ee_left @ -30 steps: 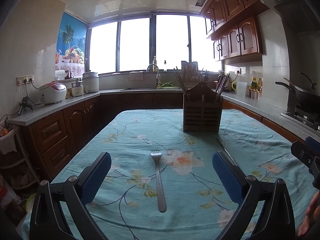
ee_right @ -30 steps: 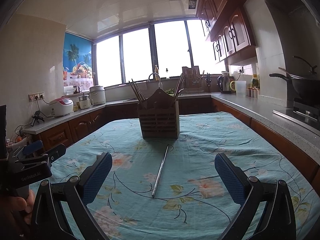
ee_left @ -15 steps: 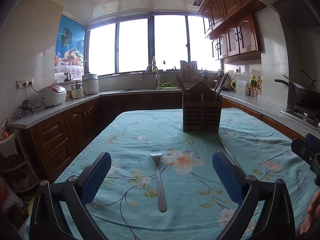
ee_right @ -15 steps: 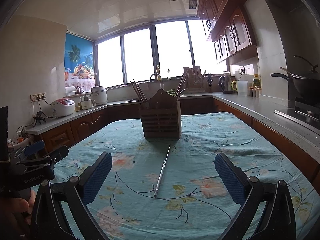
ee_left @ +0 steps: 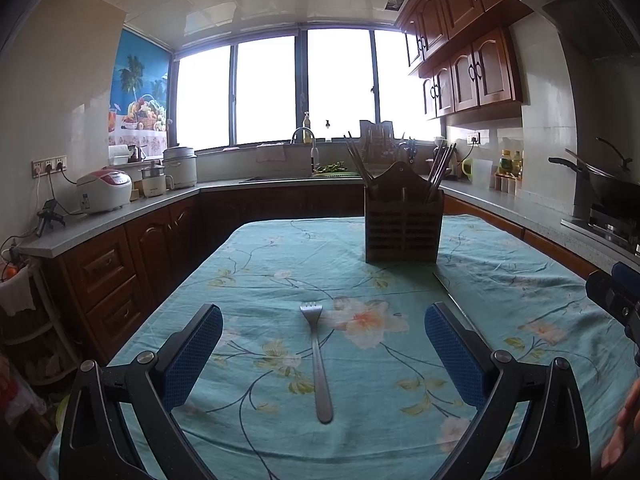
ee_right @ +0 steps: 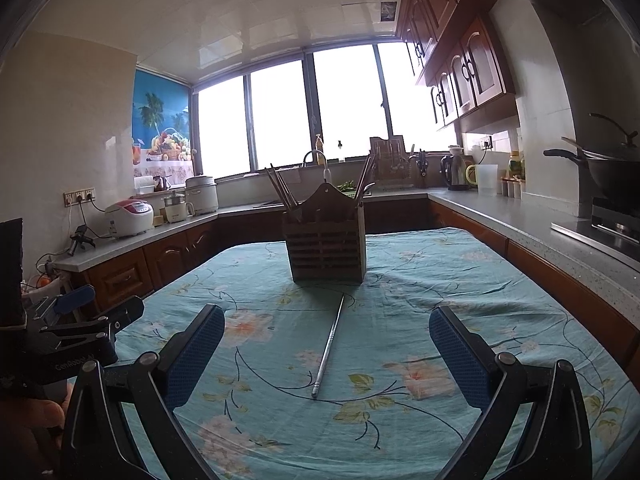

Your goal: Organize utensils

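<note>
both wrist fisheyes sit low over the floral tablecloth (ee_left: 280,264), side by side, facing the windows along their own spread fingers; left view centres the fork (ee_left: 318,360), right view the metal rod (ee_right: 329,346); shared: wooden utensil holder (ee_left: 403,224), each other's gripper at frame edge.

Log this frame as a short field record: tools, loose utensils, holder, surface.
left tool: open, empty, fork between its fingers' line
right tool: open, empty, aimed at metal chopstick
fork: flat on cloth, tines toward holder
metal chopstick: flat on cloth, in front of holder
utensil holder: wooden, upright, chopsticks standing at both ends
tablecloth: teal floral, covers table
</note>
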`<state>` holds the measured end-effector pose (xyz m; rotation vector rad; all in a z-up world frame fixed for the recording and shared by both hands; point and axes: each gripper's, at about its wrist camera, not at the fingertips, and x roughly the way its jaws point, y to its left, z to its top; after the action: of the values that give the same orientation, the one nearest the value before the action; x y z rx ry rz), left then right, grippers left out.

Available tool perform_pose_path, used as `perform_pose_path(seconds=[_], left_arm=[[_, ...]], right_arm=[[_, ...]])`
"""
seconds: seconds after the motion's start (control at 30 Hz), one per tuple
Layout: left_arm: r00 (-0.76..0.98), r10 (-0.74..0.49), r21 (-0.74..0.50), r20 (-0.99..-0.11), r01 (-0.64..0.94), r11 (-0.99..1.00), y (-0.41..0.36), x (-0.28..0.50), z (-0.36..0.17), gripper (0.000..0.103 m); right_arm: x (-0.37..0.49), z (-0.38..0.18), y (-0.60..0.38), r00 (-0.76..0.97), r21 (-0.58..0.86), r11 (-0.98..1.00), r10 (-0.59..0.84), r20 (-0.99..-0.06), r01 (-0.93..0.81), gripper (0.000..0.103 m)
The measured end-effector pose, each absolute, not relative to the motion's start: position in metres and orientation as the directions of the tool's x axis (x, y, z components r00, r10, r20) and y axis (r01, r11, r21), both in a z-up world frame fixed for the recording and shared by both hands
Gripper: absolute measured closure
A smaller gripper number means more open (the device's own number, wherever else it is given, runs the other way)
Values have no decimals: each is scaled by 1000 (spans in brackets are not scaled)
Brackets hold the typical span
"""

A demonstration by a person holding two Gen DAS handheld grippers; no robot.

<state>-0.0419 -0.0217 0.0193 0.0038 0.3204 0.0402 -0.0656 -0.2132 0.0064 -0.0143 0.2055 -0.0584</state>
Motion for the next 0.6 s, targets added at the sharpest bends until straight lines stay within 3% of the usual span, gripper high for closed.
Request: perform_pose_path(seconds=[0.6], left_arm=[[949, 31, 11, -314, -29, 1000, -27, -42, 19, 1]], right_arm=[[-62, 12, -212, 979, -14, 999, -45, -201, 43, 0]])
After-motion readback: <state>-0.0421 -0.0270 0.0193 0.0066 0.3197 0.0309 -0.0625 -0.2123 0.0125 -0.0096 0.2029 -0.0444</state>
